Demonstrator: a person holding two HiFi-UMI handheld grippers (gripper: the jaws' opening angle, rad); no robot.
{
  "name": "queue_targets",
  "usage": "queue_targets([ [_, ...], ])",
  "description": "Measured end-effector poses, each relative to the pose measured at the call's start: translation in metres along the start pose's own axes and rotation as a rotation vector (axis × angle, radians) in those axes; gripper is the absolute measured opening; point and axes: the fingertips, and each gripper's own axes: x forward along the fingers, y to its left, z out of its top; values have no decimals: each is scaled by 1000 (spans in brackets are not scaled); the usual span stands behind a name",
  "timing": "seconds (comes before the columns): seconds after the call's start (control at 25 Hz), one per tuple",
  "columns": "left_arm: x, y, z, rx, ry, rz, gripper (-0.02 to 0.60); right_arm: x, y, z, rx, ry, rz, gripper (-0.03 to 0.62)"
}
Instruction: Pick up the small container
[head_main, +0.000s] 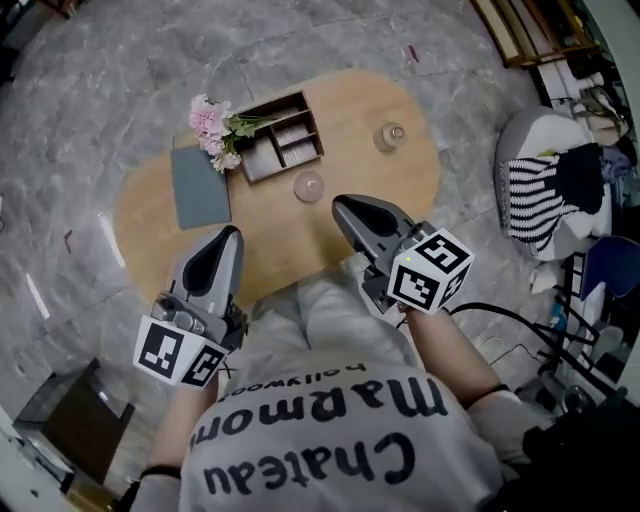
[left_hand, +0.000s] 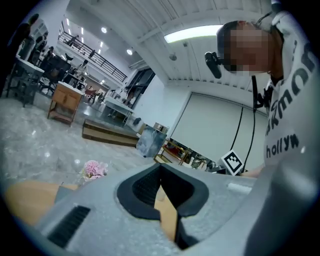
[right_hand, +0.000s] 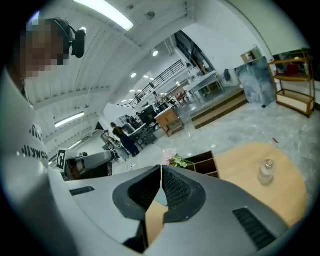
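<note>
1. Person's grey printed shirt (head_main: 330, 440), at the bottom of the head view; pale trousers (head_main: 320, 310) just beyond it.
2. Left gripper (head_main: 232, 232), held low on the person's left, marker cube toward the body, tips over the near edge of the table. In its own view, left gripper (left_hand: 160, 170): dark ribbed pads meet at the tips, clenched, nothing grasped.
3. Right gripper (head_main: 340, 203), level with the left one and apart from it, tips over the tabletop. In its own view, right gripper (right_hand: 161, 172): pads pressed together, clenched, nothing between them.
4. Oval wooden table (head_main: 400, 185), standing on a grey marbled floor (head_main: 90, 90).
5. Small round container (head_main: 309, 186), clear, upright on the table near its middle. It sits just beyond the right gripper's tips, not touched by either gripper, on the near side of the organiser.
6. Grey-blue notebook (head_main: 200, 187), flat on the table's left part, well left of the container.
7. Wooden organiser (head_main: 280, 137), open-topped, divided into compartments; contents too small to tell.
8. Pink flowers (head_main: 212, 125), lying against the organiser's left side, stems across its corner.
9. Small clear bottle (head_main: 390, 135), upright, alone toward the table's right end; also seen in the right gripper view (right_hand: 266, 172).
10. Striped cloth heap (head_main: 550, 185), on the floor right of the table.
</note>
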Motion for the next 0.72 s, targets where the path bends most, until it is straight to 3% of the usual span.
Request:
queue_targets([
  [0.24, 19, 11, -49, -2, 38, 122, 14, 41, -49, -36, -1, 134, 101, 17],
  [0.4, 19, 24, -74, -65, 51, 261, 14, 63, -74, -65, -30, 236, 143, 17],
  [0.72, 14, 29, -112, -163, 59, 385, 14, 93, -120, -103, -232, 291, 129, 17],
])
